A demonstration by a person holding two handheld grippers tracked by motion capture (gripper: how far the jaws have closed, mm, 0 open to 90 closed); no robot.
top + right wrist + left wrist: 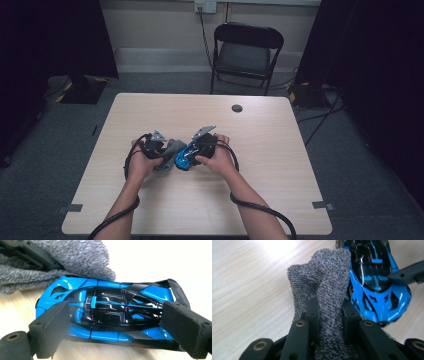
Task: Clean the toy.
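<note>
Mid-desk [280,150], nearer the front edge: left tool [328,312] clamped on a bunched grey cloth [324,282], right tool [112,327] gripping a blue-and-black toy car [110,312] at nose and tail, cloth touching the car's side.

Toy car [110,312]: blue body w/ glossy black roof and black centre panels, low sports shape. Sits on the light wood table, approx. mid-table in high view [183,158], nose toward the cloth. In right gripper view seen from above, lengthwise across frame, clamped front and rear betw. two black pads.

Cloth [327,287]: grey, nubby knit w/ dark and light flecks. Bunched and pinched at its lower part, upper part standing up in a folded hump. Touches the car's side near the nose; in high view [171,148] just left of the car.
</note>
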